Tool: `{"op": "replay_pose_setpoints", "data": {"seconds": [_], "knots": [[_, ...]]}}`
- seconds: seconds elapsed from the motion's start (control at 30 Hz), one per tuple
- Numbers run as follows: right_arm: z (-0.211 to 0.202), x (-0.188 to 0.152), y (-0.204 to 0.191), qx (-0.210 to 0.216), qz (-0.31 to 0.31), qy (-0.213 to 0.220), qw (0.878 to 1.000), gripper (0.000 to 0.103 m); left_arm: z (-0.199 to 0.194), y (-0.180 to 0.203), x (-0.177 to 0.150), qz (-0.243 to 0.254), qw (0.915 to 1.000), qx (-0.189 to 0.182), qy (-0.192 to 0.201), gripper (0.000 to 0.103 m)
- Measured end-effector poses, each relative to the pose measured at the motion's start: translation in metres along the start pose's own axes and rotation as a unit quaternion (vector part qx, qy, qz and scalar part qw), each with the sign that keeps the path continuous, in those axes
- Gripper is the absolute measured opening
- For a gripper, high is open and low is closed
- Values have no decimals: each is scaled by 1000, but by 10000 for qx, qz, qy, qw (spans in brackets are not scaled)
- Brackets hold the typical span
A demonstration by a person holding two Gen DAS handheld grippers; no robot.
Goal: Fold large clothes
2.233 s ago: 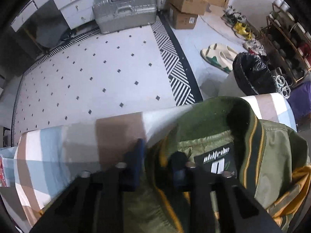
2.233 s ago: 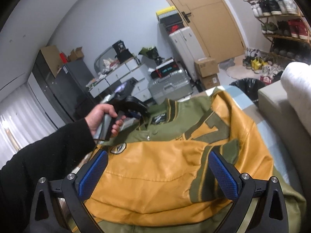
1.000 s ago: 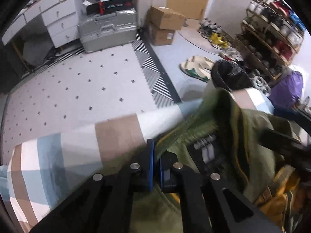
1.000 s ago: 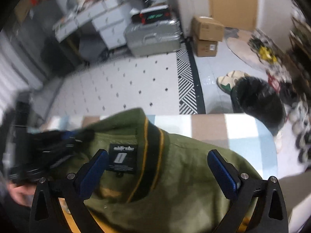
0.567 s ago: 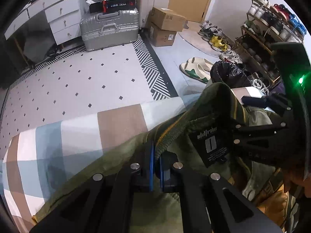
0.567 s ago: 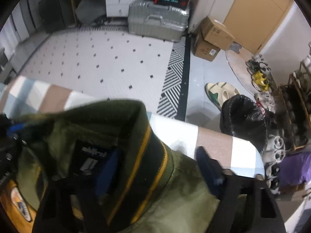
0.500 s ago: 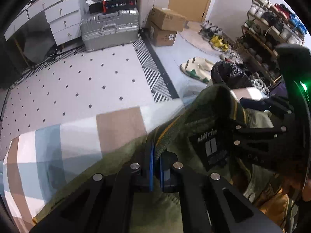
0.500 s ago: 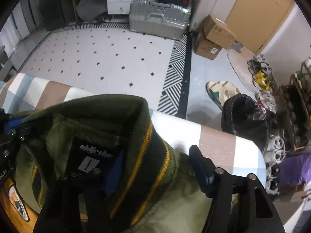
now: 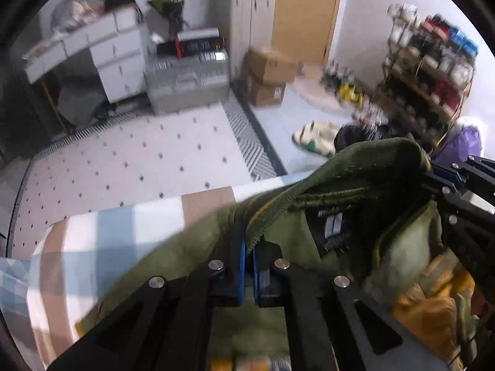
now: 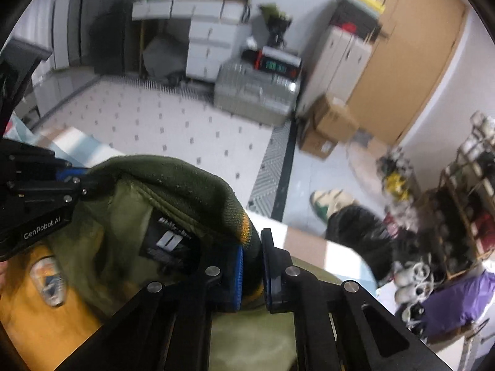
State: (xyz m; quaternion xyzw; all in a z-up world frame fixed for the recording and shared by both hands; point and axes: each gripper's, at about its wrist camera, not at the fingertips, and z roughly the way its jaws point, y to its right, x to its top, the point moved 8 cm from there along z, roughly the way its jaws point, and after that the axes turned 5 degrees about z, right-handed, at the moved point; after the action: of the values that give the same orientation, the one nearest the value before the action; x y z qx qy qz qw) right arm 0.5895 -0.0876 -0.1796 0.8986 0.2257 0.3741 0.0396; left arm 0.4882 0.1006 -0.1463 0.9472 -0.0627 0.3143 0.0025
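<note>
An olive-green and mustard-yellow jacket (image 9: 355,191) with a ribbed collar and a black neck label lies on a checked bed cover (image 9: 117,232). My left gripper (image 9: 247,247) is shut on the left side of the collar. My right gripper (image 10: 252,259) is shut on the right side of the collar (image 10: 191,179), and it shows at the right edge of the left wrist view (image 9: 451,179). The collar is raised between the two grippers. The yellow front with a round patch (image 10: 46,278) hangs below.
Beyond the bed edge is a white dotted floor mat (image 9: 130,157). A silver suitcase (image 9: 185,83), cardboard boxes (image 9: 269,77), slippers (image 10: 331,204), a black bin bag (image 10: 359,235) and a shoe rack (image 9: 433,80) stand further off.
My right gripper has closed on the right side of the collar. Both grippers have lifted the collar off the bed; the views tilted upward toward the room.
</note>
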Motion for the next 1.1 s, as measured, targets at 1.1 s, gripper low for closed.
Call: {"op": "replay_pose_setpoints", "data": {"seconds": [1.1], "knots": [[-138, -240, -42, 1470, 2288, -906, 9580, 11, -174, 148, -181, 1383, 9633, -2299, -22, 21]]}}
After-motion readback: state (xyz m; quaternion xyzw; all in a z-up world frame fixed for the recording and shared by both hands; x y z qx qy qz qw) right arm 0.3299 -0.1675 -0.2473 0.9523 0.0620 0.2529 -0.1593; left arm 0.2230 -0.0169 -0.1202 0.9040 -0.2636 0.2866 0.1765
